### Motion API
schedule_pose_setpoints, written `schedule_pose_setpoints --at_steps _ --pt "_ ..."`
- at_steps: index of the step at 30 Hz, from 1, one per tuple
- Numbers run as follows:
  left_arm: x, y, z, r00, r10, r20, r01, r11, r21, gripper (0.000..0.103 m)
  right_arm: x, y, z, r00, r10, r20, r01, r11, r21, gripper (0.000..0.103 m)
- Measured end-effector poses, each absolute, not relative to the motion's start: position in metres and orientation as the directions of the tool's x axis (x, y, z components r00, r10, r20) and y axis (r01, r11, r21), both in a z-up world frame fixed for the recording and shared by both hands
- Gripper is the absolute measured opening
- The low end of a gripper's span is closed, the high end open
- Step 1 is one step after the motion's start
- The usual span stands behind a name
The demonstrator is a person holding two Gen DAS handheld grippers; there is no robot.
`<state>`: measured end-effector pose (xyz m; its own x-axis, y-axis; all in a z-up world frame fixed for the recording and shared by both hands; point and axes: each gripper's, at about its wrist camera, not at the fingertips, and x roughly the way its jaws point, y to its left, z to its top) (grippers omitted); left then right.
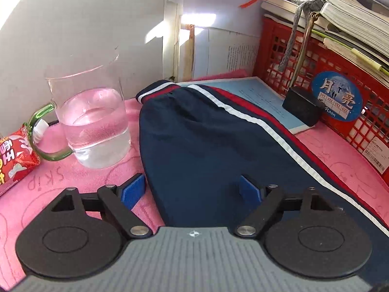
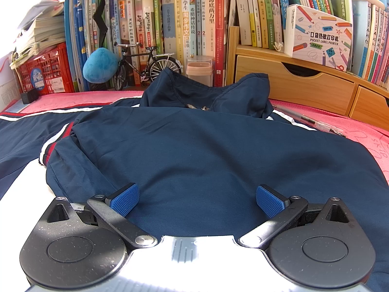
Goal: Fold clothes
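Note:
A navy jacket with red and white stripes lies on the pink cloth (image 1: 97,182). In the left wrist view one sleeve (image 1: 206,141) stretches away to its striped cuff (image 1: 155,90). My left gripper (image 1: 192,191) stands open low over the sleeve's near part, its left pad over the pink cloth and its right pad over the fabric. In the right wrist view the jacket's body (image 2: 206,153) lies flat, with the collar (image 2: 206,92) raised at the far end and a striped cuff (image 2: 56,143) at the left. My right gripper (image 2: 197,199) hangs open just above the body's near edge, holding nothing.
A glass mug of water (image 1: 94,121) and a red snack packet (image 1: 14,155) stand left of the sleeve. To its right are a blue sheet (image 1: 267,97), a black block (image 1: 301,109) and a red crate (image 1: 328,77). Books (image 2: 194,24), a toy bicycle (image 2: 148,65), a pen (image 2: 313,121) and wooden drawers (image 2: 304,85) line the back.

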<state>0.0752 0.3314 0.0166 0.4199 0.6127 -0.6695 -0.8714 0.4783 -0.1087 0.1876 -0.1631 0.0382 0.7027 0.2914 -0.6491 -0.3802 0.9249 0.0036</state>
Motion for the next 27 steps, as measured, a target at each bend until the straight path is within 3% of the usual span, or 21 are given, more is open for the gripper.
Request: schedule_pose_setpoints --at_steps 3,12,13,14,15,17,20,24,26,27 --pt "0.078 0.338 0.016 0.468 0.591 -0.657 -0.854 0.495 -0.163 0.095 0.188 -0.163 0.038 0.703 0.292 -0.649 -0.380 0.925 0.004 0.103" --pt "0.088 0.362 0.017 0.560 0.580 -0.591 -0.821 0.486 -0.301 0.096 0.188 -0.163 0.038 0.702 0.292 -0.649 -0.381 0.924 0.004 0.103" --pt "0.086 0.363 0.017 0.585 0.577 -0.570 -0.806 0.488 -0.334 0.079 0.188 -0.163 0.038 0.702 0.292 -0.649 -0.381 0.924 0.004 0.103" --pt "0.084 0.363 0.018 0.604 0.577 -0.550 -0.795 0.489 -0.359 0.033 0.188 -0.163 0.038 0.702 0.292 -0.649 -0.381 0.924 0.003 0.103" --pt "0.083 0.361 0.020 0.614 0.582 -0.533 -0.788 0.493 -0.369 0.002 0.188 -0.163 0.038 0.702 0.292 -0.649 -0.381 0.924 0.003 0.103" --pt "0.081 0.349 0.028 0.652 0.595 -0.470 -0.757 0.552 -0.350 0.002 0.187 -0.163 0.039 0.702 0.292 -0.649 -0.381 0.924 0.003 0.103" --pt "0.077 0.308 0.051 0.730 0.611 -0.305 -0.678 0.702 -0.216 0.002 0.187 -0.163 0.039 0.702 0.292 -0.649 -0.381 0.924 0.003 0.103" --pt "0.064 0.237 0.083 0.889 0.435 -0.145 -0.442 0.897 -0.023 0.003 0.187 -0.163 0.039 0.702 0.292 -0.649 -0.382 0.924 0.003 0.103" --pt "0.062 0.193 0.087 0.936 0.306 -0.174 -0.291 0.951 0.103 0.004 0.187 -0.163 0.040 0.703 0.291 -0.649 -0.380 0.925 0.004 0.103" --pt "0.064 0.176 0.083 0.941 0.237 -0.240 -0.214 0.970 0.119 0.006 0.187 -0.164 0.040 0.704 0.290 -0.648 -0.378 0.926 0.004 0.103"
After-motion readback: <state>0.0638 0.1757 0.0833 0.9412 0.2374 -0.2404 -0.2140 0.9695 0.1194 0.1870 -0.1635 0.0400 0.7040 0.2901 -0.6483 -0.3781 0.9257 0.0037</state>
